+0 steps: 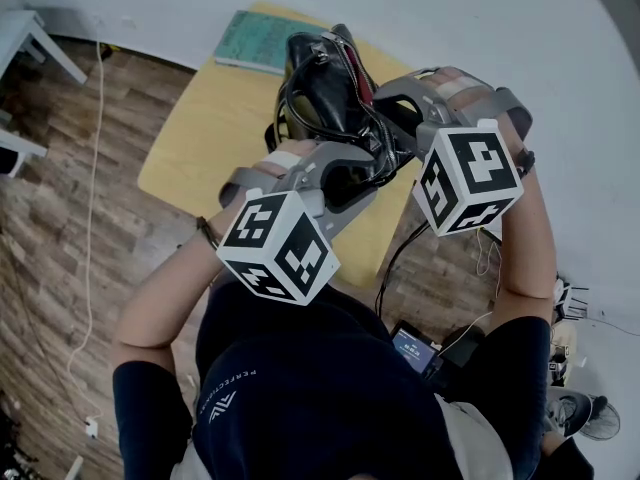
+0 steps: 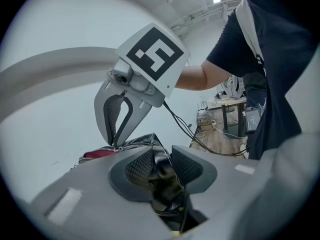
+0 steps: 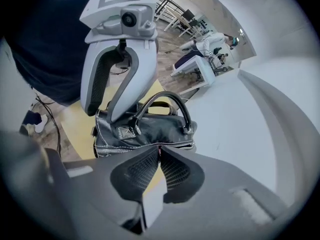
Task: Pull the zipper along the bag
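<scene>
Left gripper (image 2: 162, 166) clamped on end of bag (image 3: 150, 129), over table (image 1: 190, 148). Right gripper (image 3: 159, 156) pinched shut, apparently on zipper pull (image 3: 159, 148). The zipper (image 3: 125, 146) runs crosswise to its jaws, away from the left grip.

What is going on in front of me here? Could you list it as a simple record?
Setting: yellow table, teal book at its far edge
Object: black handbag on the table
Left gripper: clamped on the handbag's end
Right gripper: jaws together on the zipper, apparently pinching its pull
</scene>
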Demonstrator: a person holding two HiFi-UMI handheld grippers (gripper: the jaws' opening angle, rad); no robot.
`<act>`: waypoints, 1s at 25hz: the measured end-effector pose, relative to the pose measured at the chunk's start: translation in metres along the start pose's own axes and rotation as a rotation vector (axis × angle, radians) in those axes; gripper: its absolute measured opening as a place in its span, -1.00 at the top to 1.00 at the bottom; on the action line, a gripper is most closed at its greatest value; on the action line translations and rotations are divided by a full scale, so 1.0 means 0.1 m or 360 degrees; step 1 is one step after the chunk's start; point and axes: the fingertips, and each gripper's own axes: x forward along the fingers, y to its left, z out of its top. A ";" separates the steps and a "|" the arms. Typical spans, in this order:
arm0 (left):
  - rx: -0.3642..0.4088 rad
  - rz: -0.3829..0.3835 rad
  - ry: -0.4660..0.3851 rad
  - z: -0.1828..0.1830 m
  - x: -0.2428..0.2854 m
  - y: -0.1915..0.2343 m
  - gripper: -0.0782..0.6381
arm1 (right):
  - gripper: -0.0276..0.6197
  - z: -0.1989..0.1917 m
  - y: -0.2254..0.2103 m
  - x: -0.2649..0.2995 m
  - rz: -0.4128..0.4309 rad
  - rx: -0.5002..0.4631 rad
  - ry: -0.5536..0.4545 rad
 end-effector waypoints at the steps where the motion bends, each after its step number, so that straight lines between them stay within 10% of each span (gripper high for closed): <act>1: 0.0002 0.0000 -0.0004 0.00 -0.01 0.00 0.40 | 0.86 -0.01 -0.03 -0.03 -0.0027 0.0014 -0.0006; 25: 0.0015 -0.0021 -0.0034 0.02 -0.04 0.00 0.42 | 0.83 -0.02 -0.45 0.01 -0.0291 0.0023 -0.0013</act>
